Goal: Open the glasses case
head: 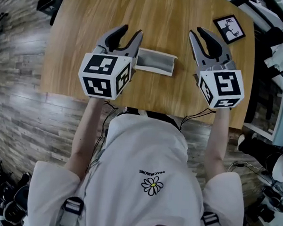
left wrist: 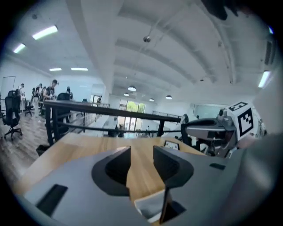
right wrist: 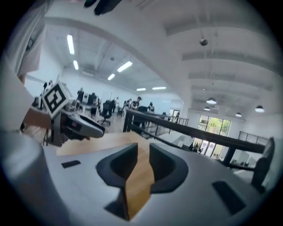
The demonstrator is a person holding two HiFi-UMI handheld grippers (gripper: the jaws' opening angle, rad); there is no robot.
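Open-plan office, light wooden table; the left gripper has its jaws apart and the right gripper narrowly apart, both empty and raised above the tabletop. The flat grey fabric glasses case lies loose on the table between them, nearer the left, held by neither. Likely risk: with nothing pinning it, the light case could skid or flip if one jaw pries its flap alone.

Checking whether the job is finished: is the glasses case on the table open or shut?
Open, it seems: the glasses case lies spread on the table, grey lining facing up inside a pale rim.
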